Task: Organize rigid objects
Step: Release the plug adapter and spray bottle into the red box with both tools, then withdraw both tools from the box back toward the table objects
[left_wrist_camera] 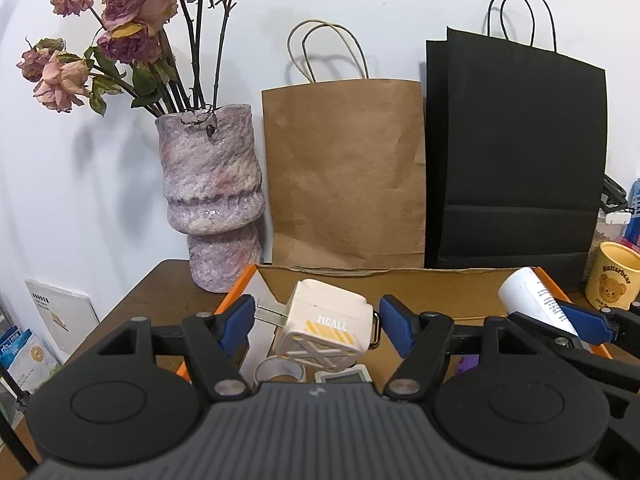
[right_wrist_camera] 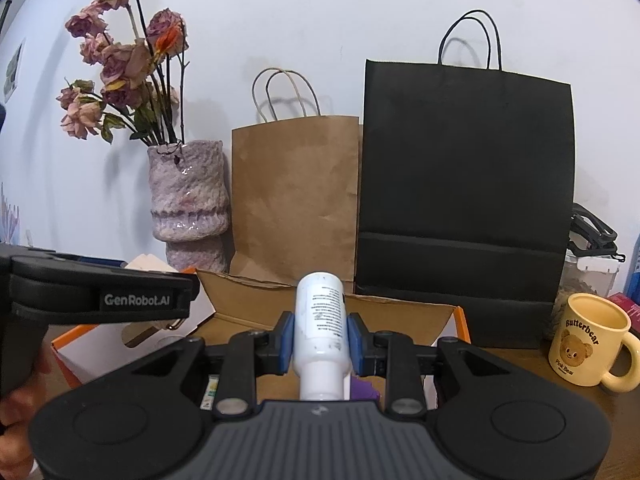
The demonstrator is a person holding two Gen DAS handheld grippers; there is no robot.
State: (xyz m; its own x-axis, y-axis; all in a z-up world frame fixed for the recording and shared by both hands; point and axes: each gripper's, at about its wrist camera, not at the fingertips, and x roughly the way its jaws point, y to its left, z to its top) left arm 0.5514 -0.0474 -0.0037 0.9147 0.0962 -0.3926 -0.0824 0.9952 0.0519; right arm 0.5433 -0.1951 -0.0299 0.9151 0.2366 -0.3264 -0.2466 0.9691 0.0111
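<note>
My left gripper (left_wrist_camera: 318, 322) is shut on a white MCALL charger plug (left_wrist_camera: 324, 326), one pad against its metal prongs and the other against its ring end, above the open cardboard box (left_wrist_camera: 420, 292). My right gripper (right_wrist_camera: 320, 340) is shut on a white bottle (right_wrist_camera: 322, 328) with printed text, held over the same box (right_wrist_camera: 400, 316). The bottle also shows in the left wrist view (left_wrist_camera: 536, 300), at the right. A tape roll (left_wrist_camera: 278, 372) and a small white device with a screen (left_wrist_camera: 340, 376) lie in the box below the plug.
A purple vase of dried roses (left_wrist_camera: 212, 200), a brown paper bag (left_wrist_camera: 344, 176) and a black paper bag (left_wrist_camera: 516, 152) stand behind the box against the wall. A yellow Butterbear mug (right_wrist_camera: 588, 344) stands right of the box. The box has orange edges (left_wrist_camera: 236, 292).
</note>
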